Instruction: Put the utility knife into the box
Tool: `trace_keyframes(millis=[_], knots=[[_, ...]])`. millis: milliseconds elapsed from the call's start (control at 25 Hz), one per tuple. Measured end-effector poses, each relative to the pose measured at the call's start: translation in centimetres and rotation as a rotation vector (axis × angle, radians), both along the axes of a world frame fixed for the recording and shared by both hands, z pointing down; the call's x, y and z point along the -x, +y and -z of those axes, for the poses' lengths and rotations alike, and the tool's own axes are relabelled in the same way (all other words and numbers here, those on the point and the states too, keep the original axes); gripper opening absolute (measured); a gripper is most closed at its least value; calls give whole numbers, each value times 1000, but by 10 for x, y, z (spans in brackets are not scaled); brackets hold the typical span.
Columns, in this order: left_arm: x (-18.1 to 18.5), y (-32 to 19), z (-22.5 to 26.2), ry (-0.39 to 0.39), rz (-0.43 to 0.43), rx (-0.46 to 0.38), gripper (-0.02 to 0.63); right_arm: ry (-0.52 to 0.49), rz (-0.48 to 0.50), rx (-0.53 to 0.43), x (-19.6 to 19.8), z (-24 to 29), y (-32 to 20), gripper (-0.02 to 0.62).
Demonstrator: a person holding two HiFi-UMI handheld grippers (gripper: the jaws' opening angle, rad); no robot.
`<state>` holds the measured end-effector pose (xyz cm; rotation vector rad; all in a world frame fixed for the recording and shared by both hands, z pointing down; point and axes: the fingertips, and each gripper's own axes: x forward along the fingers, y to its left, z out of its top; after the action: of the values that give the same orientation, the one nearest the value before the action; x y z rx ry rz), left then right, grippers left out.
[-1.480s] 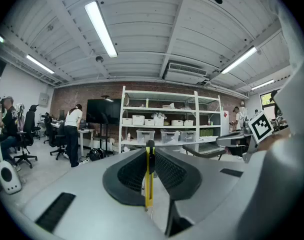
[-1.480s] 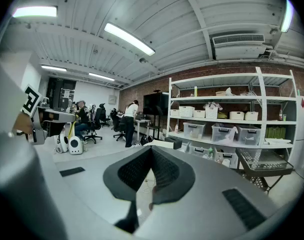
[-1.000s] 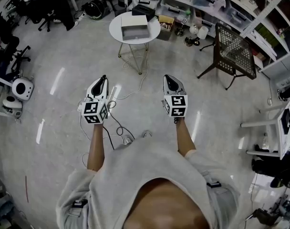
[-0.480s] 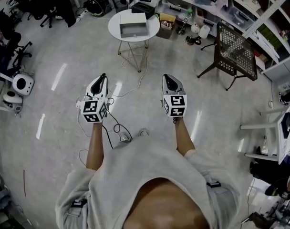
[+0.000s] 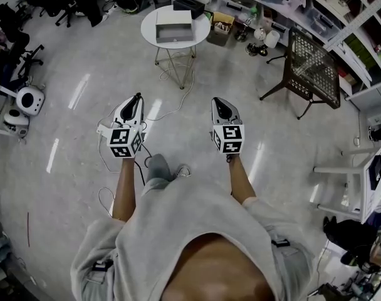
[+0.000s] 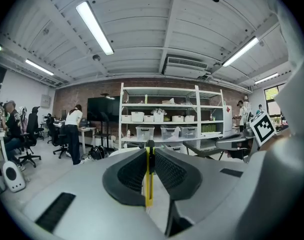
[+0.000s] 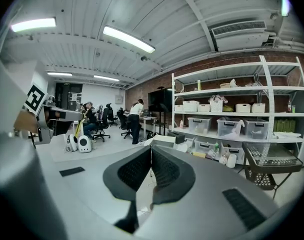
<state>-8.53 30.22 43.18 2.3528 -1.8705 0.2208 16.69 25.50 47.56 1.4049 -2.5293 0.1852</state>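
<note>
Left tongs (image 5: 137,99) were clamped on the thin yellow knife (image 6: 149,184), right tongs (image 7: 151,150) shut empty, and the box (image 5: 174,27) sat way off on the counter (image 5: 202,31), so a jolt walking over could've let it slip.

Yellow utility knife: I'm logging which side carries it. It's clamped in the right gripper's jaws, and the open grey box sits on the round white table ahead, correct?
No: the yellow utility knife is clamped in the left gripper's jaws, as the left gripper view shows. The open grey box does sit on the round white table ahead.
</note>
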Motion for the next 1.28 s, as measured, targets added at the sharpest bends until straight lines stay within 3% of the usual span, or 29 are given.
trace_keyframes(millis=[360,680,1280], knots=[[-11,-33,-10,0,-17,8,61,-4,-5,8,-8,-12,-27,31],[4,-83,-22,14,-14,16,61,7,1,7,9,-16,-79,31],[57,-258,-28,52,-79,20,61,39,-50,2,66,-8,-238,31]])
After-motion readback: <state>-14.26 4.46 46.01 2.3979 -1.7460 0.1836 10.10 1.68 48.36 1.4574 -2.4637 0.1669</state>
